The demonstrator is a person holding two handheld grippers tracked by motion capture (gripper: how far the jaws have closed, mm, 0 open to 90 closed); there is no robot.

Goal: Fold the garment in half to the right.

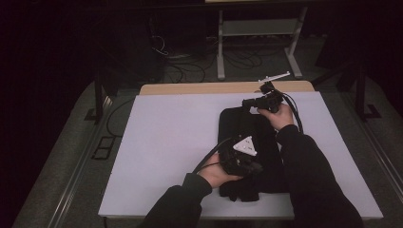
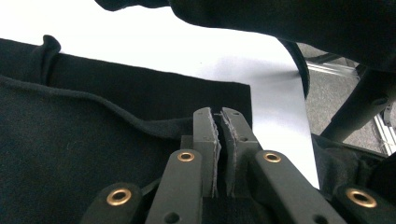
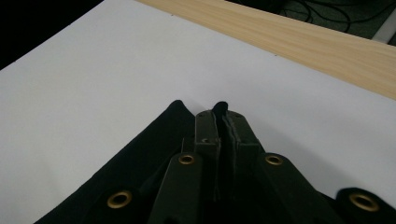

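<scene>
A black garment [image 1: 247, 137] lies folded on the white table [image 1: 171, 137], right of the middle. My left gripper [image 1: 256, 167] is at the garment's near part. In the left gripper view its jaws [image 2: 219, 122] are shut on a fold of the black cloth [image 2: 93, 140]. My right gripper [image 1: 246, 102] is at the garment's far edge. In the right gripper view it [image 3: 219, 114] is shut on a corner of the black cloth [image 3: 154, 140], which peeks out past the jaw tips. A dark sleeve [image 2: 280, 18] crosses the top of the left gripper view.
A light wooden strip [image 1: 214, 88] runs along the table's far edge, also seen as a wooden strip [image 3: 303, 42] in the right gripper view. Behind it are a metal stand [image 1: 256, 28] and cables on the floor. The white surface spreads wide to the garment's left.
</scene>
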